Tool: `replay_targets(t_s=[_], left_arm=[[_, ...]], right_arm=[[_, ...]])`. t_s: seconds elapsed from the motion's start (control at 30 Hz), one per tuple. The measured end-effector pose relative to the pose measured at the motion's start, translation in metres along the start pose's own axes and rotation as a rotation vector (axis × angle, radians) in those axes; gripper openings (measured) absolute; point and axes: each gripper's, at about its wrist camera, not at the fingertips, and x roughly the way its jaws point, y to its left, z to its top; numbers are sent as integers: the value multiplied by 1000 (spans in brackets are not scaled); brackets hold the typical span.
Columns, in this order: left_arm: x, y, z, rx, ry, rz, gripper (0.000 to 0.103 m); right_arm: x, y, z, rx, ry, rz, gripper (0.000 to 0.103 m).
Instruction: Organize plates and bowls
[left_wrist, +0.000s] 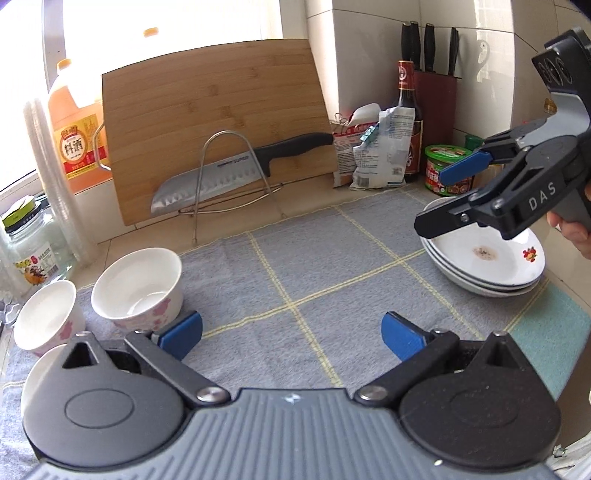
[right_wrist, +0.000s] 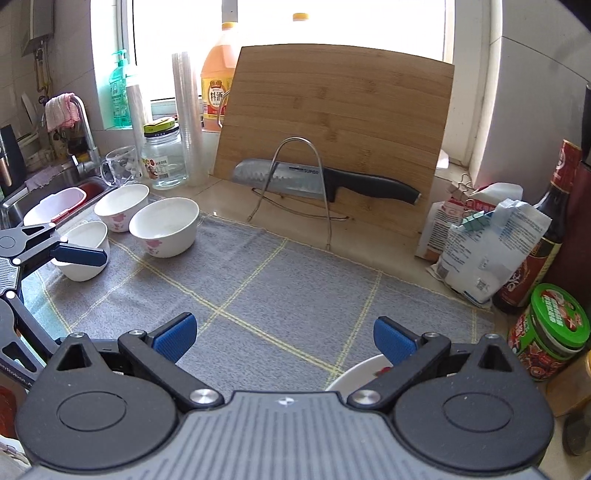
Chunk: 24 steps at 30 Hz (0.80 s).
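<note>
Three white bowls with pink flower prints stand at the left of a grey checked mat (left_wrist: 314, 280): one (left_wrist: 137, 288) just beyond my left finger, one (left_wrist: 46, 317) further left, a third (right_wrist: 86, 243) partly behind my left gripper. A stack of white plates (left_wrist: 487, 262) sits at the mat's right side. My left gripper (left_wrist: 291, 338) is open and empty, low over the mat's front. My right gripper (right_wrist: 284, 338) is open and empty, hovering above the plate stack; the plate rim (right_wrist: 354, 373) shows under its right finger.
A bamboo cutting board (right_wrist: 332, 133) leans at the back with a knife (right_wrist: 317, 182) in a wire rack. Bottles, a jar (right_wrist: 550, 332) and bags (right_wrist: 480, 240) crowd the right corner. A sink (right_wrist: 55, 199), glass jar and cup stand at the left.
</note>
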Motion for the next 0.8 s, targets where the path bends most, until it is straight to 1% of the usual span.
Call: replay_targets(t_s=[0.13, 0.37, 0.57, 0.67, 0.8], left_arm=[[-15, 29, -16, -16, -6, -13, 102], [-39, 89, -40, -36, -22, 3, 102], [-47, 136, -59, -65, 5, 8, 102], [-47, 154, -66, -81, 27, 24, 102], [-46, 177, -74, -96, 38, 17, 102]], right_arm=[[15, 38, 4, -8, 29, -5, 103], [52, 110, 3, -28, 83, 15, 103], [82, 167, 5, -67, 111, 26, 103], [95, 190, 7, -84, 117, 34, 103], [110, 213, 9, -95, 131, 48, 103]])
